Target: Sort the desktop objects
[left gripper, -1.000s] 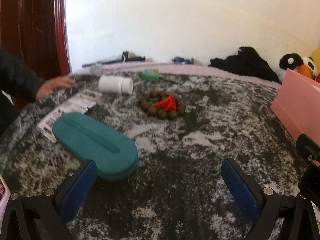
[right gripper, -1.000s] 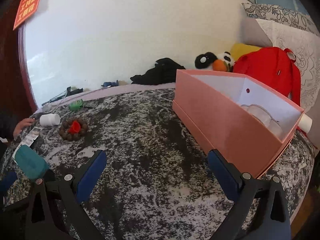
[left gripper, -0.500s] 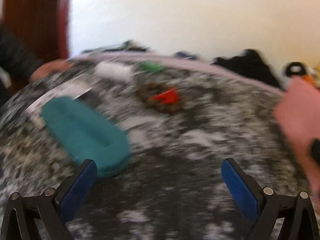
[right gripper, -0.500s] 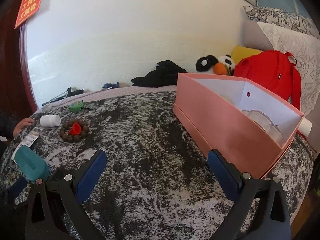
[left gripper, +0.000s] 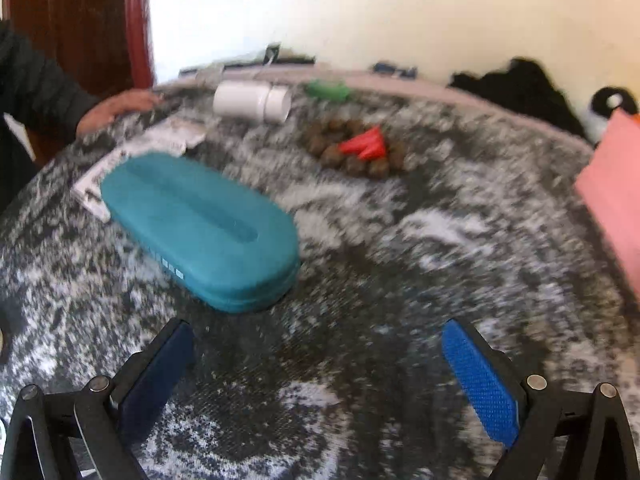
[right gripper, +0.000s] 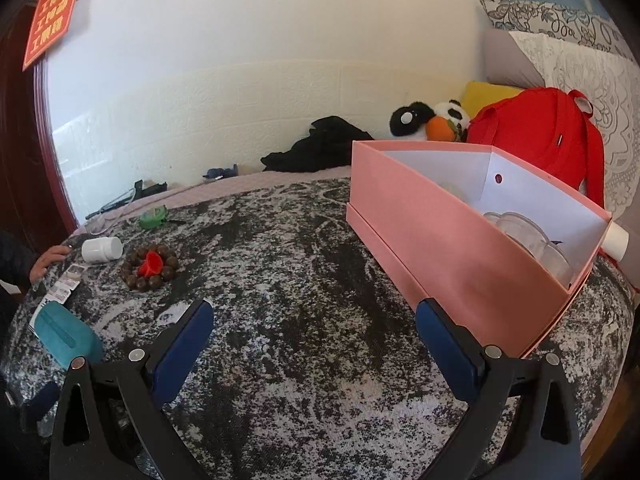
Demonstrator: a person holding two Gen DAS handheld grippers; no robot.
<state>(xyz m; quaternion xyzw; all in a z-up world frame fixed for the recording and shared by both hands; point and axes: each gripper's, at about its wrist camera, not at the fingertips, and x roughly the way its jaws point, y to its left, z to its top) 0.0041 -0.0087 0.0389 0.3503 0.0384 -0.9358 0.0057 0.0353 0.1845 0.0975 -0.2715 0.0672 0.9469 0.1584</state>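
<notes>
A teal case (left gripper: 200, 230) lies on the speckled cloth just ahead and left of my open, empty left gripper (left gripper: 316, 344); it also shows in the right wrist view (right gripper: 66, 338). Behind it lie a white bottle (left gripper: 252, 101) on its side, a bead bracelet (left gripper: 356, 152) with a red piece (left gripper: 364, 145) in it, and a green item (left gripper: 326, 90). The pink box (right gripper: 460, 248) stands at the right, holding clear containers (right gripper: 528, 236). My right gripper (right gripper: 314, 320) is open and empty over the middle of the cloth.
Paper packets (left gripper: 136, 156) lie under the case's far end. A person's hand (left gripper: 116, 106) rests at the table's left edge. Black cloth (right gripper: 320, 146), a panda toy (right gripper: 428, 120) and a red bag (right gripper: 540, 132) sit behind the table.
My left gripper has swung so the teal case sits closer and more central in its view. My right gripper has shifted slightly; both stay open.
</notes>
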